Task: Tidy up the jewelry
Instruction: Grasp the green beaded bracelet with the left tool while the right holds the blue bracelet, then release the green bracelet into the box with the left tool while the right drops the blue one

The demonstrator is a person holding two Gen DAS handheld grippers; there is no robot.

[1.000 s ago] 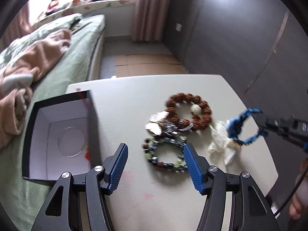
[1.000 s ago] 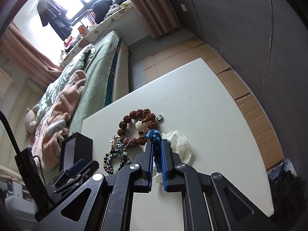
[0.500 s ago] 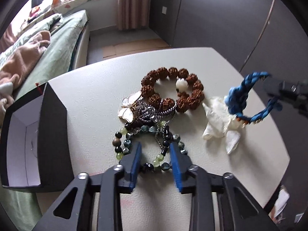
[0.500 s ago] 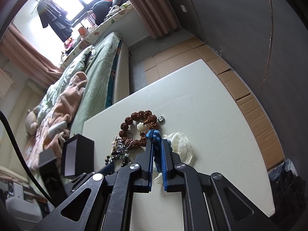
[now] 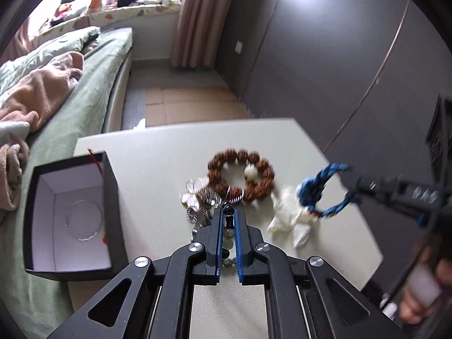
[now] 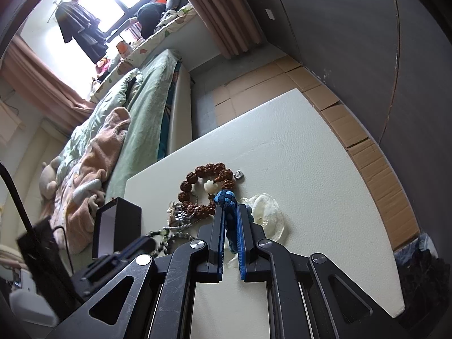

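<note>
- The green-and-dark bead bracelet (image 5: 227, 236) sits pinched between my left gripper (image 5: 228, 220) pads, partly lifted off the table (image 5: 158, 169).
- It's light, limp and slippery, so I grip the strand.
- My right gripper (image 6: 231, 220) clamps the blue braided bracelet (image 6: 226, 202).
- The open box (image 5: 110, 212) waits left.

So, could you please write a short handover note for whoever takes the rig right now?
Left gripper: shut on the green and dark bead bracelet.
Right gripper: shut on the blue cord bracelet, held above the table.
On the table: brown bead bracelet, silver pieces, white shells.
Black box stands open at the table's left edge, holding a thin ring-shaped piece.
Left: box both held bracelets, then the rest.
</note>
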